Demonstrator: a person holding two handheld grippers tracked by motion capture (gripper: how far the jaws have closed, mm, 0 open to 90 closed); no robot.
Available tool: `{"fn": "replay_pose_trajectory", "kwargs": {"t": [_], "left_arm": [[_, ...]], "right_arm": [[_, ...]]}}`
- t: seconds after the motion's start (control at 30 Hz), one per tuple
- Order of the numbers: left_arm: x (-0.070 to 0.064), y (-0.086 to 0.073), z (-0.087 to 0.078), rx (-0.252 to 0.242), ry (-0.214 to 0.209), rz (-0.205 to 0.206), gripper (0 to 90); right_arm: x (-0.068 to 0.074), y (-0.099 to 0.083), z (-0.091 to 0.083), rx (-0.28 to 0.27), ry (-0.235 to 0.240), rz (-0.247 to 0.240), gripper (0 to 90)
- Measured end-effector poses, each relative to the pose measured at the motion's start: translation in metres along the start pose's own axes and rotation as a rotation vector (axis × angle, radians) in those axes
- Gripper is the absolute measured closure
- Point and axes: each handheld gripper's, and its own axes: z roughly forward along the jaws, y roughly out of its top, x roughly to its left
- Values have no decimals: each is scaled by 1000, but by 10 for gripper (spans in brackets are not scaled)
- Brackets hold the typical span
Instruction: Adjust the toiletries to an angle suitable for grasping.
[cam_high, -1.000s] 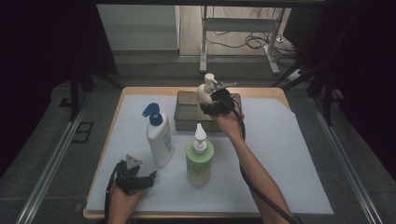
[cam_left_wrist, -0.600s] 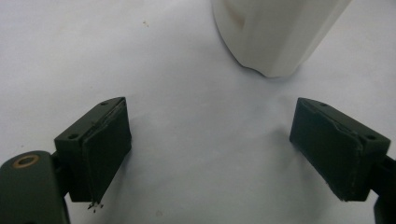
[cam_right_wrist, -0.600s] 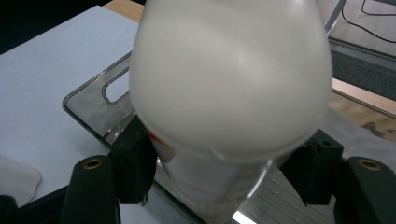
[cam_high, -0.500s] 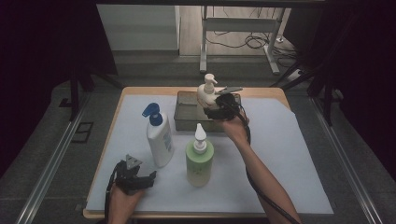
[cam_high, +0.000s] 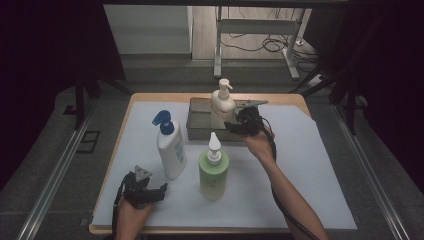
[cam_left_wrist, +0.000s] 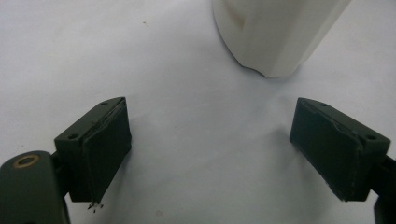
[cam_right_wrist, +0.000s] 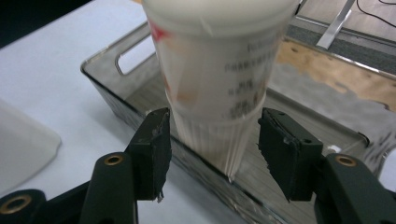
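Note:
A cream pump bottle (cam_high: 223, 102) stands upright in the grey tray (cam_high: 200, 125) at the back of the table. My right gripper (cam_high: 235, 125) sits just in front of it. In the right gripper view the bottle (cam_right_wrist: 219, 79) rises between the jaws of the right gripper (cam_right_wrist: 212, 140), which is open, with a gap on each side. The tray wall (cam_right_wrist: 112, 100) runs below the jaws. Near the front left edge my left gripper (cam_high: 159, 190) rests open on the white mat. The left gripper (cam_left_wrist: 210, 140) holds nothing, and the base of a white bottle (cam_left_wrist: 275, 32) stands just beyond it.
A white bottle with a blue pump (cam_high: 170, 147) and a green bottle with a white nozzle (cam_high: 213, 170) stand side by side mid-table. The white mat (cam_high: 310, 170) covers the wooden table (cam_high: 150, 97). Dark floor and metal rails surround it.
My right gripper has drawn back toward the person and a little lower, away from the cream bottle, which now stands in the tray. The left gripper has stayed put.

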Motion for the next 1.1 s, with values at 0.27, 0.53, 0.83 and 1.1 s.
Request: {"fn": "replay_pose_trajectory", "kwargs": {"t": [0.27,0.53,0.83,1.1], "left_arm": [[0,0,0,0,0,-1,122],[0,0,0,0,0,0,122],[0,0,0,0,1,0,122],[0,0,0,0,0,0,122]], "right_arm": [[-10,-11,-4,23,-32,2,621],[-21,-11,1,16,-81,40,831],[-25,-5,21,27,-97,73,890],[-27,-3,35,37,-89,95,894]]}}
